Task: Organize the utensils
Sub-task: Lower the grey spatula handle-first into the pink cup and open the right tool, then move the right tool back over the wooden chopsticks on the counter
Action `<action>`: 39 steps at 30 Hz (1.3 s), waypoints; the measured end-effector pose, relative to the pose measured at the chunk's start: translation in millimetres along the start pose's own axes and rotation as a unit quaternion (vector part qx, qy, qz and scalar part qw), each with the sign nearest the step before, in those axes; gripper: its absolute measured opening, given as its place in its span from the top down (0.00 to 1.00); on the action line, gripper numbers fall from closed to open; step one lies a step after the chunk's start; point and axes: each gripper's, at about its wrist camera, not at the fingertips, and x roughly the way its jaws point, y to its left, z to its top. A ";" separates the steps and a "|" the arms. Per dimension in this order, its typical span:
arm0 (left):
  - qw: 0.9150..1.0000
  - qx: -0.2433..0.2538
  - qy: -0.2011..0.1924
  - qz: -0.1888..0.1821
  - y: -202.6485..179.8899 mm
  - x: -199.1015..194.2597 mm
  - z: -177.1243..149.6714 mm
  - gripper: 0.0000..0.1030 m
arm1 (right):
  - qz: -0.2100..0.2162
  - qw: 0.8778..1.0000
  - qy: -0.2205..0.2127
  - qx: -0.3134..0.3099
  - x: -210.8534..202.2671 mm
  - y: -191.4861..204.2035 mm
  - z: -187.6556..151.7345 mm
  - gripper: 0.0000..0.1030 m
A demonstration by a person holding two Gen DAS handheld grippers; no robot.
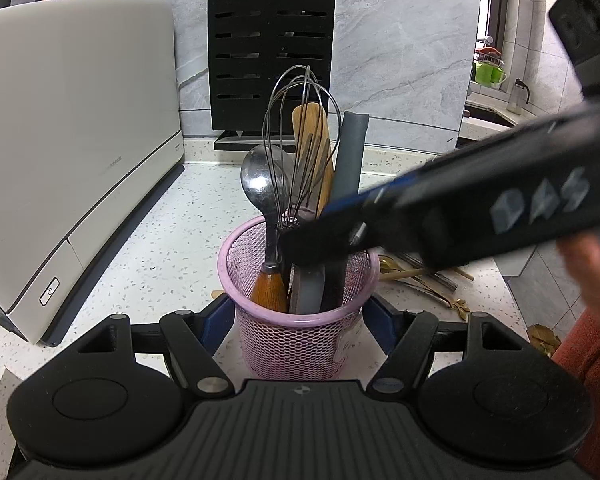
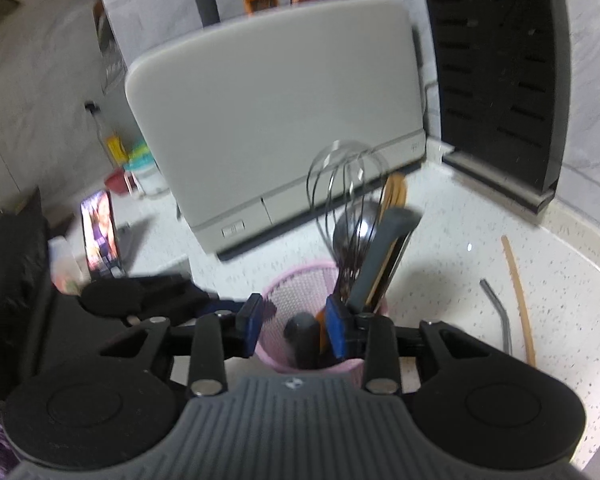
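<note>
A pink mesh utensil holder (image 1: 300, 344) stands on the speckled counter. My left gripper (image 1: 300, 320) is shut on it, one blue pad against each side. In the holder stand a wire whisk (image 1: 300, 140), a metal spoon (image 1: 260, 184), a wooden spatula (image 1: 314, 148) and a grey-handled tool (image 1: 352, 152). My right gripper (image 1: 320, 228) reaches in over the rim from the right. In the right wrist view, the right gripper (image 2: 294, 326) is open. A dark handle (image 2: 302, 340) stands in the holder (image 2: 296, 280) between its blue pads, with a gap on the left.
Gold-coloured cutlery (image 1: 420, 280) lies on the counter right of the holder. A metal straw (image 2: 500, 320) and a wooden stick (image 2: 520, 300) lie further right. A white appliance (image 1: 80, 140) stands to the left, a black knife block (image 1: 270, 60) behind, and a phone (image 2: 100, 236) leans far left.
</note>
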 end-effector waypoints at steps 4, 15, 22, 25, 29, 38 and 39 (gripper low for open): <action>1.000 0.000 0.000 0.000 -0.3 0.1 0.1 0.21 | -0.003 1.000 -0.027 0.006 -20.1 -3.0 4.6 0.67; 1.000 0.000 0.000 -0.001 -0.7 0.0 0.3 0.21 | -0.058 0.997 -0.057 0.013 -59.0 -28.6 -3.9 0.67; 1.000 0.000 0.000 -0.001 -0.3 0.0 0.2 0.21 | -0.097 0.995 0.004 0.001 -44.1 -48.5 -12.6 0.67; 1.000 0.000 0.000 -0.001 -0.5 0.0 0.1 0.21 | -0.113 0.992 0.043 -0.028 -30.0 -51.9 -17.6 0.67; 1.000 0.000 0.000 0.000 -0.6 -0.2 -0.1 0.21 | -0.111 0.988 0.092 -0.060 -6.8 -57.9 -24.3 0.69; 1.000 0.000 0.000 -0.001 -0.2 -0.3 -0.1 0.21 | -0.104 0.969 0.147 -0.171 41.0 -47.8 -28.2 0.79; 1.000 0.000 0.000 -0.001 -0.4 -0.4 -0.2 0.21 | -0.103 0.966 0.152 -0.179 46.1 -47.1 -28.4 0.79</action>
